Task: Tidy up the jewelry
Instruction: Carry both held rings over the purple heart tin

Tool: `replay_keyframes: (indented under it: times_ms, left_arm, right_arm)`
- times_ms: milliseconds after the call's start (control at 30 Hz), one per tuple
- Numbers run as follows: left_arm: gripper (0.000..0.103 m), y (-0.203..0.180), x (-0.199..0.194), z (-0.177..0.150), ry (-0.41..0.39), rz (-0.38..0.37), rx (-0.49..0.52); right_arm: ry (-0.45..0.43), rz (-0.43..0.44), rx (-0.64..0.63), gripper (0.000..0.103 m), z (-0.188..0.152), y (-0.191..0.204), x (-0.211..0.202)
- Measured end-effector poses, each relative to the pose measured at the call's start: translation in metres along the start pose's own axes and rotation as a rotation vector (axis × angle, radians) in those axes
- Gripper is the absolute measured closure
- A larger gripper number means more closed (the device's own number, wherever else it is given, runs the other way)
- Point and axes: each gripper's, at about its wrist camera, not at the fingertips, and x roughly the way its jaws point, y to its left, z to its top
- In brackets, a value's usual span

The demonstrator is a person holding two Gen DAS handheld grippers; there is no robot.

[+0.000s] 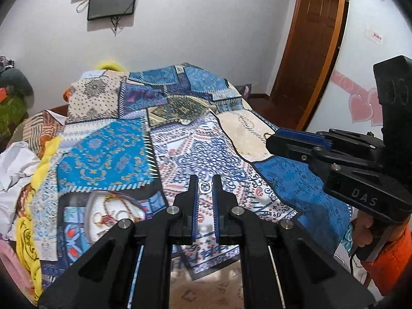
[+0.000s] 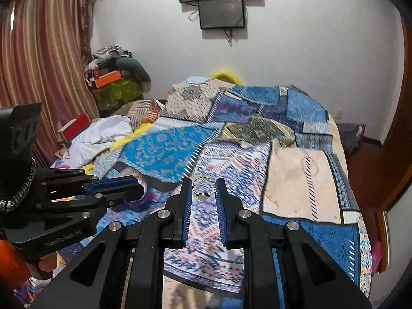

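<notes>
My left gripper [image 1: 205, 180] is shut on a small silver ring [image 1: 205, 192], pinched between its blue pads above the patterned bedspread [image 1: 108, 149]. My right gripper [image 2: 203, 184] is shut on a gold ring [image 2: 201, 197] with a pale flat face, also held off the cloth. In the left wrist view the right gripper [image 1: 269, 139] reaches in from the right with the gold ring [image 1: 267, 136] at its tip. A purple-rimmed white dish [image 1: 88, 211] with gold chains [image 1: 113, 200] lies low on the left. The left gripper [image 2: 141, 189] partly hides this dish in the right wrist view.
A patchwork bedspread [image 2: 283, 180] covers the bed. Crumpled white cloth [image 2: 103, 134] and yellow fabric [image 1: 28, 231] lie at its left side, with a red box [image 2: 76, 126] and a clothes pile [image 2: 116, 77] beyond. A wooden door [image 1: 309, 38] stands right. An orange sleeve [image 1: 391, 257] shows.
</notes>
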Motion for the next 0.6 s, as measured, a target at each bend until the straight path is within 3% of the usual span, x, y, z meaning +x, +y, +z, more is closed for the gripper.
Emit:
replay_keyframes:
  times_ms: [600]
  left_arm:
    - [0.095, 0.069, -0.047, -0.013, -0.061, 0.122, -0.083]
  right_arm:
    - [-0.024, 0.135, -0.075, 0.087, 0.019, 0.074, 0.023]
